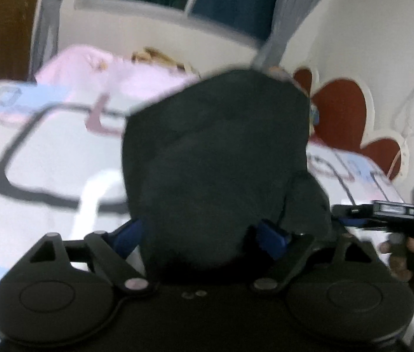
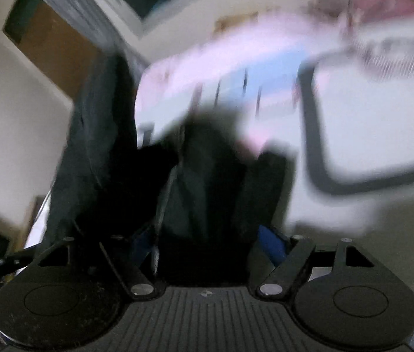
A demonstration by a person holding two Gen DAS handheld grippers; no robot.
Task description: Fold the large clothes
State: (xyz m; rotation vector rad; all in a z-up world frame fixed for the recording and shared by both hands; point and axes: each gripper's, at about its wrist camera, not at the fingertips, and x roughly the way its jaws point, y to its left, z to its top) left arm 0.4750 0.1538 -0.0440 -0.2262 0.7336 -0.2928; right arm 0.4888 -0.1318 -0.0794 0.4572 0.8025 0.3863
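Both your tongs, left (image 1: pixel 207 234) and right (image 2: pixel 210 243), clamp bunched dark fabric garment (image 1: pixel 215 152), lifted over the patterned bed (image 1: pixel 45 152) for folding.

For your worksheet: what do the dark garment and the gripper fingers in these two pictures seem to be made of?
Garment: soft matte woven or knit cloth, probably; it hangs in limp folds. Blur hides the weave. Fingers: blue, smooth, likely moulded plastic or rubber on black matte arms.

Seeing dark garment (image 1: pixel 215 158) as matt soft cloth, no sheen. Bedsheet (image 1: pixel 54 152) is smooth printed fabric, pale. Left gripper (image 1: pixel 207 234) body is matt black plastic w/ shiny metal pivot pins, blue pads (image 1: pixel 274 237) look rubbery. Right gripper (image 2: pixel 207 243) same plastic, ribbed top.
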